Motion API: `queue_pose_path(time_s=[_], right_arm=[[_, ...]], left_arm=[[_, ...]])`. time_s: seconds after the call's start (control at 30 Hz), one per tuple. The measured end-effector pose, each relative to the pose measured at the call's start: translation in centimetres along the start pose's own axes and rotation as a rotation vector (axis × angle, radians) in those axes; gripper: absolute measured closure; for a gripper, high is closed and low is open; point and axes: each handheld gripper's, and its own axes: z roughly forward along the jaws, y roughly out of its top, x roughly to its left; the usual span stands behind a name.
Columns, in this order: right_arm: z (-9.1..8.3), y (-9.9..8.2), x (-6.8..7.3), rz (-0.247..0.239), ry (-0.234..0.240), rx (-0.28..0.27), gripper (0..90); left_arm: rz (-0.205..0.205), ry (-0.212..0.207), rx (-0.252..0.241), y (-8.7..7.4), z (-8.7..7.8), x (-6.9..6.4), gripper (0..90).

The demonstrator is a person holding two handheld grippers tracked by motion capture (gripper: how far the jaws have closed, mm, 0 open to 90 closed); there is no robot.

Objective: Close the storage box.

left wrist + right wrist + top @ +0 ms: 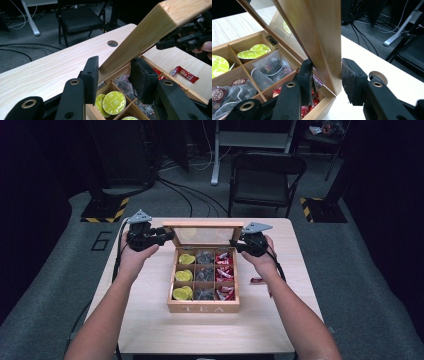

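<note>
Three cameras on one raised lid

The high view looks forward and down over the table (150, 330), floor and chair behind. The left gripper view and the right gripper view sit close at opposite ends of the tea box (203, 308), each facing its raised lid (150, 32) and compartments, the part they share

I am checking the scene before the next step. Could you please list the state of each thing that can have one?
Tea box: open.
Lid: raised, tilted.
Left gripper: pads astride the lid's edge, grip unclear.
Right gripper: pads astride the lid's edge, grip unclear.
Compartments: filled.
Red packet: lying on the table.
</note>
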Motion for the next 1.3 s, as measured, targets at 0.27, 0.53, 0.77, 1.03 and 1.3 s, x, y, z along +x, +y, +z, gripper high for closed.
queue_pose_path(time_s=[0.27,0.53,0.77,1.03,1.3], right_arm=[[-0.4,-0.2,0.2,0.016,0.022,0.035,47.4],[-2.0,0.1,0.3,0.024,0.039,0.011,46.9],[-3.7,0.7,1.0,-0.005,0.069,-0.012,45.9],[-5.1,0.9,1.9,-0.037,0.091,-0.026,45.3],[-6.5,1.1,3.0,-0.058,0.112,-0.051,44.2]], left_arm=[[0.006,-0.001,0.015,0.0,-0.1,-0.1,59.5],[0.015,-0.006,0.019,-0.5,-0.4,-0.5,59.3],[0.030,-0.012,0.019,-1.1,-0.9,-1.0,58.0],[0.033,-0.025,0.022,-2.1,-1.3,-1.5,57.2],[0.029,-0.036,0.028,-3.1,-1.6,-2.0,56.5]])
